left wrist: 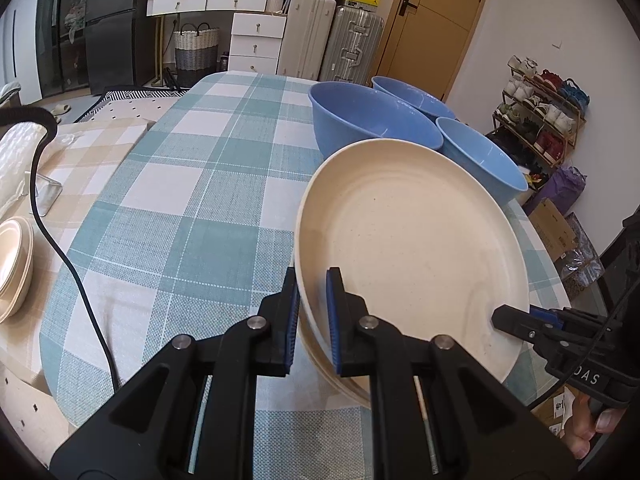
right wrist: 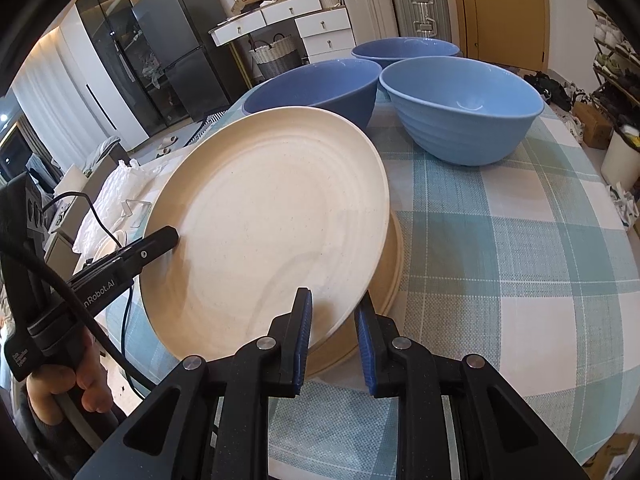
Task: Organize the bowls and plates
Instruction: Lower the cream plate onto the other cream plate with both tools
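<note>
A large cream plate (left wrist: 408,248) (right wrist: 272,216) is tilted over a second cream plate (left wrist: 340,376) (right wrist: 394,264) lying on the teal checked tablecloth (left wrist: 192,208). My left gripper (left wrist: 314,316) is shut on the top plate's near-left rim, and the tip of this left gripper (right wrist: 160,242) shows at that rim in the right wrist view. My right gripper (right wrist: 335,340) is shut on the same plate's opposite rim, and this right gripper (left wrist: 520,322) reaches in from the right edge. Three blue bowls (left wrist: 360,120) (right wrist: 460,112) stand upright just behind the plates.
Cream bowls (left wrist: 12,264) are stacked at the far left on a beige checked cloth, and a black cable (left wrist: 72,272) trails past them. The table's right edge (left wrist: 540,240) drops to boxes and a shoe rack. Bare cloth stretches left of the plates.
</note>
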### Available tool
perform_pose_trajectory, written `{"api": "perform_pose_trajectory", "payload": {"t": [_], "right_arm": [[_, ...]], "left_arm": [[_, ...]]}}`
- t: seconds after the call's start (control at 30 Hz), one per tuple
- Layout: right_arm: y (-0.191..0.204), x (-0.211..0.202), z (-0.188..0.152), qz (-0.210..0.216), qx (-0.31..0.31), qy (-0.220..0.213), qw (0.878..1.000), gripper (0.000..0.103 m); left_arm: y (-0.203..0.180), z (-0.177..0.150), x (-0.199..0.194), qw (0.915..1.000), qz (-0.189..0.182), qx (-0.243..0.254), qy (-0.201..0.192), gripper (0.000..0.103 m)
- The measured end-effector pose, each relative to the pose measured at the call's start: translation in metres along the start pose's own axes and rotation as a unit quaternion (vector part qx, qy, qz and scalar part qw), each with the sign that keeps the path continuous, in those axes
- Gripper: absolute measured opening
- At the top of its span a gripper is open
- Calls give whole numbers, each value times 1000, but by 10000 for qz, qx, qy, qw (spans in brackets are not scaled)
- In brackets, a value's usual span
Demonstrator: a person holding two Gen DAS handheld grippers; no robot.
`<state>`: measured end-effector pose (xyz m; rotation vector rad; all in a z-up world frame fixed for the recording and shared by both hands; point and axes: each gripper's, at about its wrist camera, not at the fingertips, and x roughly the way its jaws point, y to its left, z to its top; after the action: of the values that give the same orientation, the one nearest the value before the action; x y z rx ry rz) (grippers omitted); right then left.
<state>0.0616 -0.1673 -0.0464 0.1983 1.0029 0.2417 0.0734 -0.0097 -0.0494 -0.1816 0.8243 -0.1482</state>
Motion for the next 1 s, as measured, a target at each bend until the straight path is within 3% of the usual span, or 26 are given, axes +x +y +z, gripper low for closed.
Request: {"api": "perform_pose_trajectory", "payload": {"t": [1.0], "right_arm": [[4, 5, -6, -324, -167, 85, 9993, 22]], "left_arm": [[-1, -8, 13, 9997, 100, 148, 139, 11]]}}
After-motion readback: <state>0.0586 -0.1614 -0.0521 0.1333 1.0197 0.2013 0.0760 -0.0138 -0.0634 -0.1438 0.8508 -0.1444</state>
